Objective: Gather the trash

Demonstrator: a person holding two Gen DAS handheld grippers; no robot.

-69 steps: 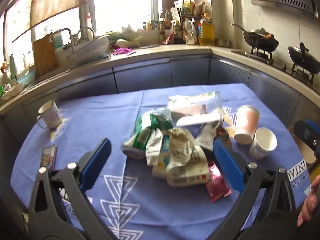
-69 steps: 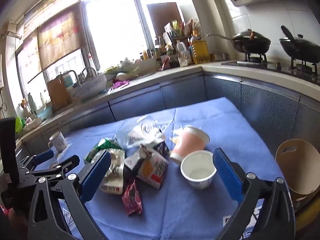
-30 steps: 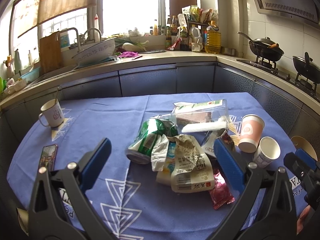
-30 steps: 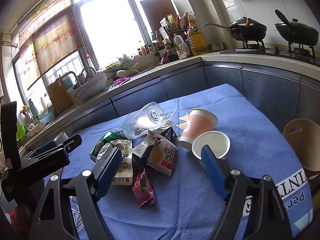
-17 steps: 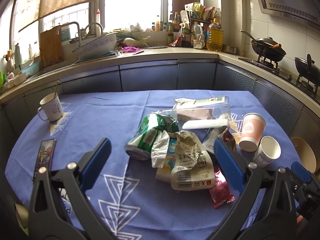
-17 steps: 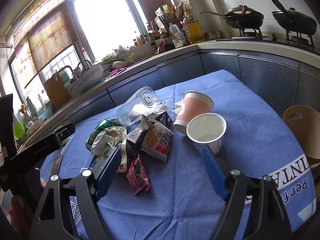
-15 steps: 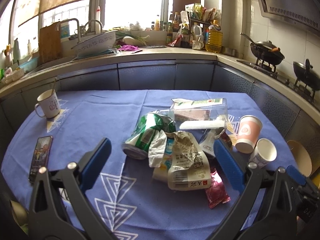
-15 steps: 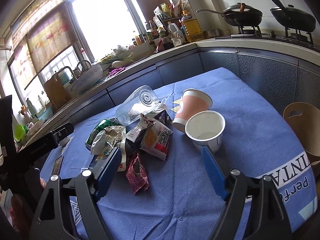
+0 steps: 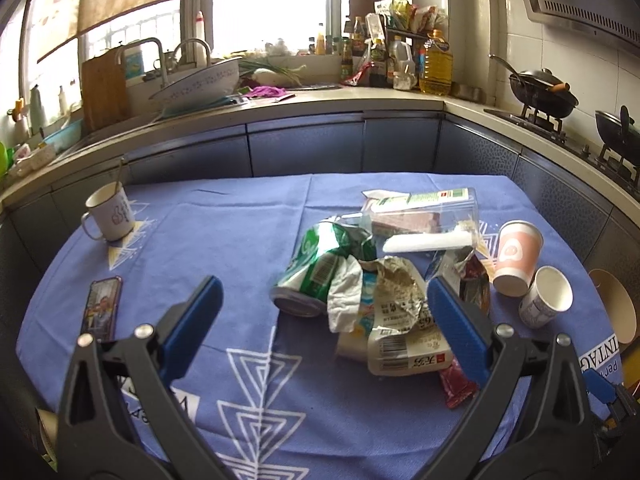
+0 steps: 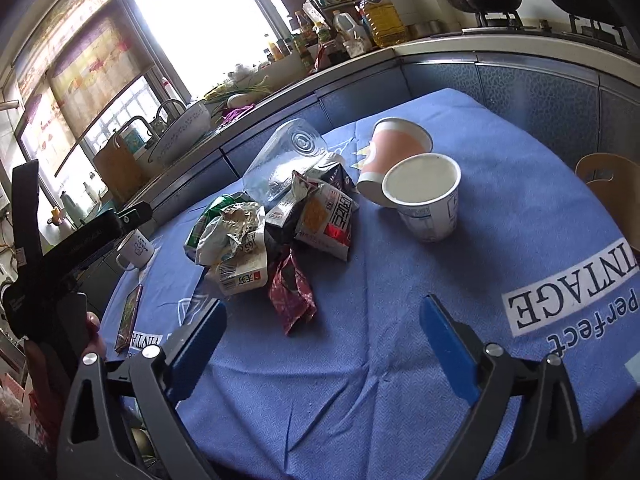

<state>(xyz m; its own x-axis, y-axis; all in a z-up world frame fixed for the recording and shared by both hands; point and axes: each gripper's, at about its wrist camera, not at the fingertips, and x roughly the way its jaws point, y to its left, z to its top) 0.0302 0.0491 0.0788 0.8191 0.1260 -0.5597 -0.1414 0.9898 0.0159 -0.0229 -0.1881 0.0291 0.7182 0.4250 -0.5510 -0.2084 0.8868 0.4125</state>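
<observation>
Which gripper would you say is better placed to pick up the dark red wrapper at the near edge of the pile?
Probably the right gripper: its open, empty jaws frame the dark red wrapper just ahead. The left gripper faces the crumpled bags instead.

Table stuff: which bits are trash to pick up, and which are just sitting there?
Trash: crushed green can, crumpled wrappers, red packet, clear plastic container, two paper cups.
Just there: mug, phone, tablecloth.
</observation>
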